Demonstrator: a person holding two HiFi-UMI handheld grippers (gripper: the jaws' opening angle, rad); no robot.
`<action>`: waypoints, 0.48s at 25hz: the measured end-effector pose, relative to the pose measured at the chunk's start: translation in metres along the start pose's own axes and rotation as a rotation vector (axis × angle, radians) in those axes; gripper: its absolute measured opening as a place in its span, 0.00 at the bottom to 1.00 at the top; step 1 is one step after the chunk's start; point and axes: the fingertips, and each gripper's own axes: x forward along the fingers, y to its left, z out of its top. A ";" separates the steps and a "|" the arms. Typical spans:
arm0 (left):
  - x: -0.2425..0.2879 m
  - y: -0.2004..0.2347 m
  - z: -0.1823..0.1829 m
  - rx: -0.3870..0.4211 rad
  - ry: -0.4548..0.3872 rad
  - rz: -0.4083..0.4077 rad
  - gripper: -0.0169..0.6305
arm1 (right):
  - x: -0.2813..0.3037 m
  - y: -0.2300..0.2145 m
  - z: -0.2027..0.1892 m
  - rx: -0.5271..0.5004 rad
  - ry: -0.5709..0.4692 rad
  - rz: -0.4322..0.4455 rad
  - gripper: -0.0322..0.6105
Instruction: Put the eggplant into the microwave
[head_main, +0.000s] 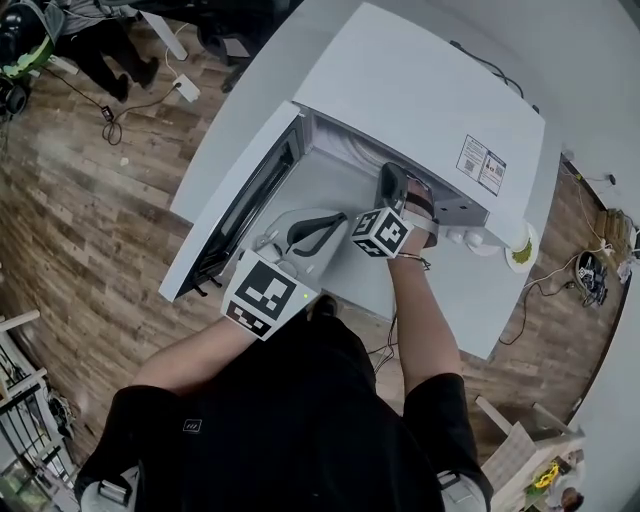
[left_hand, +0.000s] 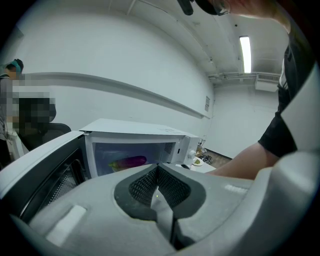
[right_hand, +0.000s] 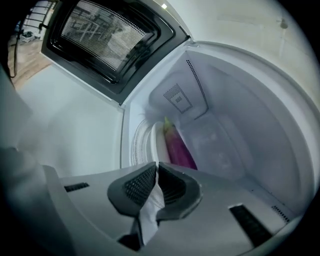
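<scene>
From the head view, a boxy white microwave (head_main: 420, 95) stands on a white table (head_main: 455, 290) over a brown wood-plank floor (head_main: 90, 200), its dark-windowed door (head_main: 240, 205) swung wide to the picture's left. A person in a black shirt (head_main: 290, 420) stands at the open front. The left gripper (head_main: 335, 218), grey and white with a marker cube, hangs just outside the opening, while the right gripper (head_main: 390, 172) reaches into the mouth of the cavity. A small white plate (head_main: 520, 248) with something yellow-green on it sits on the table right of the microwave. The eggplant cannot be seen from here. In the left gripper view, the left gripper (left_hand: 157, 167) has its two dark ribbed pads pressed together with nothing between them. Beyond them the microwave (left_hand: 140, 131) shows its lit cavity, and a long purple eggplant (left_hand: 127, 161) with a green end lies on the cavity floor. The open door (left_hand: 45, 170) is at the left, and a bare forearm (left_hand: 245, 160) crosses on the right. In the right gripper view, the right gripper (right_hand: 156, 167) also has its pads closed on each other and holds nothing. It looks straight into the cavity, where the eggplant (right_hand: 177, 147) lies on the round glass turntable (right_hand: 140, 145), clear of the jaws, green stem end pointing toward the back wall. The mesh-windowed door (right_hand: 110, 37) stands open at the upper left.
</scene>
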 end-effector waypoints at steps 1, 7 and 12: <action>-0.001 0.000 0.000 -0.002 0.000 -0.004 0.04 | 0.000 -0.001 0.000 0.005 0.004 0.000 0.09; -0.011 0.004 0.010 -0.003 -0.013 -0.020 0.04 | -0.029 0.002 0.010 0.070 -0.040 0.037 0.10; -0.015 -0.004 0.026 0.019 -0.044 -0.036 0.04 | -0.071 -0.010 0.010 0.183 -0.072 0.042 0.10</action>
